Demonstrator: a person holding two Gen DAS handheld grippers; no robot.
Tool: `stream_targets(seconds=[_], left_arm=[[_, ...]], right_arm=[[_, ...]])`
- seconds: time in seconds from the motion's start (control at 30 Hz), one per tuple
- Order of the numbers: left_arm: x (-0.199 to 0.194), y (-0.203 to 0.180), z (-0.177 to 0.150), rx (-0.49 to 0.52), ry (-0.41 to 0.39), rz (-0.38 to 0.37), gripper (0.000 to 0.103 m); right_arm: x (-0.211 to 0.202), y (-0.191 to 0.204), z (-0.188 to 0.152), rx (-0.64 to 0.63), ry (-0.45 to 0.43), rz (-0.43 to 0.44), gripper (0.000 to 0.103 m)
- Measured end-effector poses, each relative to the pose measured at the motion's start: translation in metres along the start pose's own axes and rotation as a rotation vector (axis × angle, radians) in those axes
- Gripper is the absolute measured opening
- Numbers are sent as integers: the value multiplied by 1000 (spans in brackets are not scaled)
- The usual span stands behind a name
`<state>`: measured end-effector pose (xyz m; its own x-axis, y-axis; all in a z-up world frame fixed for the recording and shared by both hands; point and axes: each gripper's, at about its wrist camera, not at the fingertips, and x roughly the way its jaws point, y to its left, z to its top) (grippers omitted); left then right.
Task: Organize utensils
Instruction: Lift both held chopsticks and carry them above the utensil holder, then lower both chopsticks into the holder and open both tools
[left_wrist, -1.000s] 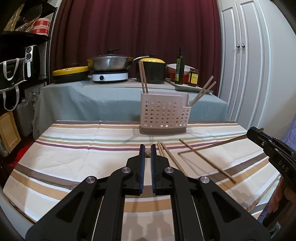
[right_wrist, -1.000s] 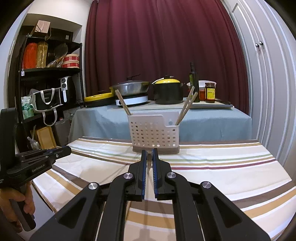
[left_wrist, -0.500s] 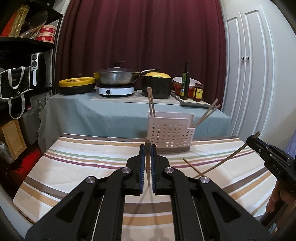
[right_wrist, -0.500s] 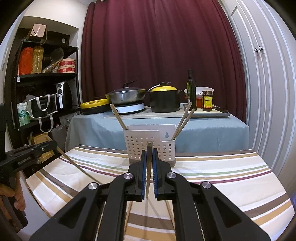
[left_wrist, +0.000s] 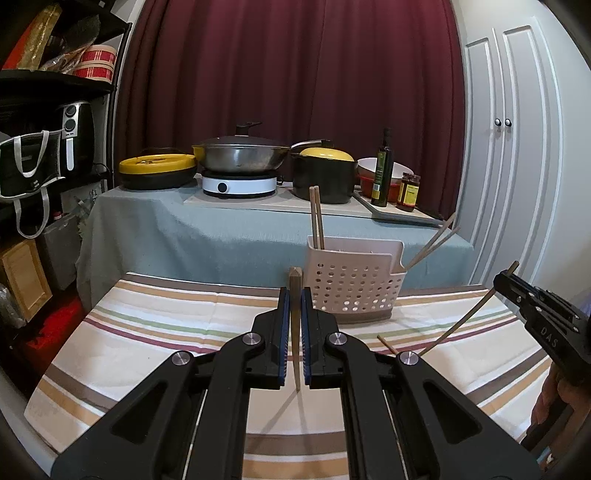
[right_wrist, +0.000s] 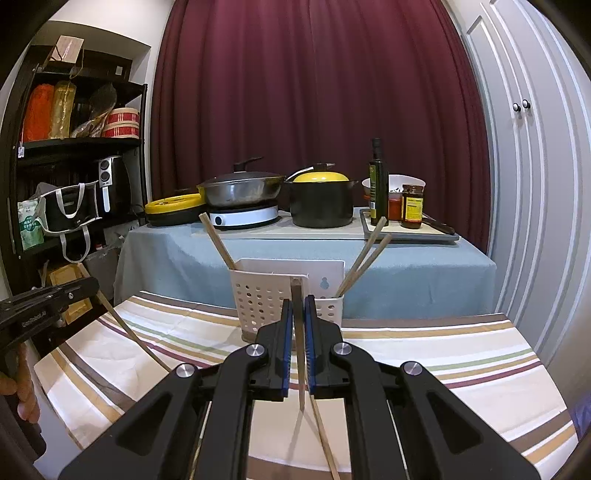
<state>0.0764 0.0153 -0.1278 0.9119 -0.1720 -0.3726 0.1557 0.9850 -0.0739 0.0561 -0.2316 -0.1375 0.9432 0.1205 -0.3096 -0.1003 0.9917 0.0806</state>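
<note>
My left gripper (left_wrist: 294, 292) is shut on a wooden chopstick (left_wrist: 295, 332) that stands almost upright between its blue pads, above the striped cloth. Just behind and to the right is the white perforated utensil holder (left_wrist: 354, 284); chopsticks (left_wrist: 316, 218) lean in its left part and others (left_wrist: 432, 243) in its right part. My right gripper (right_wrist: 299, 301) is shut on a second chopstick (right_wrist: 298, 350), directly in front of the holder (right_wrist: 258, 299). In the left wrist view the right gripper (left_wrist: 500, 284) appears at the right edge, its chopstick (left_wrist: 469, 319) slanting down. One loose chopstick (left_wrist: 387, 344) lies on the cloth.
The striped tablecloth (left_wrist: 155, 325) covers the near table. Behind it a grey-covered table (left_wrist: 184, 229) carries a wok on a hotplate (left_wrist: 240, 158), a black pot with a yellow lid (left_wrist: 325, 173), an oil bottle (left_wrist: 382, 170) and jars. Black shelves (right_wrist: 74, 147) stand left, white cupboard doors (left_wrist: 517, 147) right.
Both grippers have risen from the cloth, each carrying a chopstick whose far end has lifted off the table. The holder now sits closer and lower in both views.
</note>
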Motion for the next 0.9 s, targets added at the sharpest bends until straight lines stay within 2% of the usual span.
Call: stream_targets(seconds=[0.17, 0.3, 0.53, 0.77, 0.9], left_arm=[[10, 0, 16, -11, 8, -33, 6], [13, -8, 40, 15, -20, -54, 6], [24, -26, 92, 61, -78, -108, 6], [31, -39, 139, 95, -174, -105, 6], [43, -42, 159, 78, -201, -111, 6]], right_arm=[[2, -8, 13, 34, -5, 18, 7], [2, -11, 32, 34, -35, 21, 7], [5, -16, 73, 4, -140, 20, 7], [21, -24, 117, -4, -241, 35, 7], [31, -23, 134, -16, -282, 39, 7]])
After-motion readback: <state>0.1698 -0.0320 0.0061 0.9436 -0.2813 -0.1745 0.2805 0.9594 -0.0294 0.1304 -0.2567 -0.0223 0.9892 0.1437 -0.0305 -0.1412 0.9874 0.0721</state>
